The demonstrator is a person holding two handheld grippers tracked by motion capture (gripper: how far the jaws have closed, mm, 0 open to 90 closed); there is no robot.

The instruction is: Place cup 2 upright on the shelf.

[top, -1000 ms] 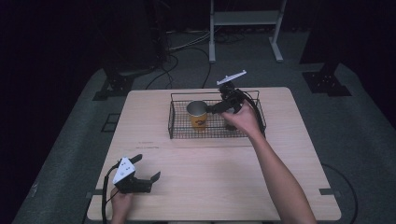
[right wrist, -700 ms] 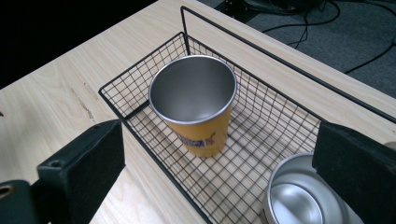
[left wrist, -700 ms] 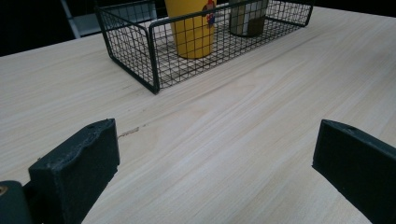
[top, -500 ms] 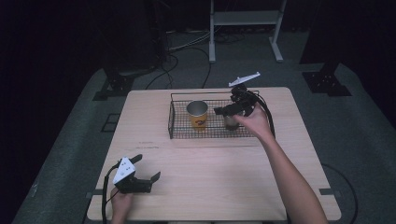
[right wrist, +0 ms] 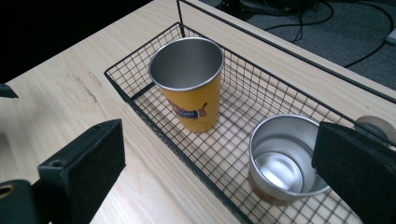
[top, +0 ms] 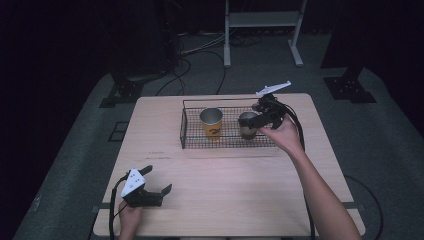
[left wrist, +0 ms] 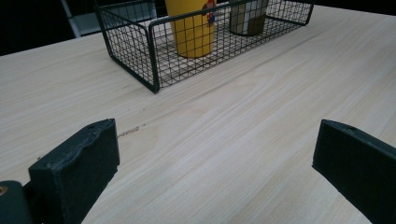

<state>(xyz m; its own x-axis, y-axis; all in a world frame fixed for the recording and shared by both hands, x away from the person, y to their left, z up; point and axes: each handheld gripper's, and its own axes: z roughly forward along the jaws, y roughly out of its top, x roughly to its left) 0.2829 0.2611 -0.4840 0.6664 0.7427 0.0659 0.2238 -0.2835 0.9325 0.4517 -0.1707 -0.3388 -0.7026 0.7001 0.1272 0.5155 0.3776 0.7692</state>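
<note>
While the yellow cup (right wrist: 189, 84) stands beside it, the steel cup (right wrist: 282, 156) sits in the basket (right wrist: 140, 95).

Yellow cup (left wrist: 192, 25) — rim cut off; steel cup (left wrist: 248, 16) too.

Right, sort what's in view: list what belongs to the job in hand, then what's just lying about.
Belongs to the job:
- right gripper, jaws open, by the steel cup
- steel cup, upright in the basket
- yellow cup, upright in the same basket
- wire basket

Just lying about:
- left gripper, open, resting on the table
- floor cables
</note>
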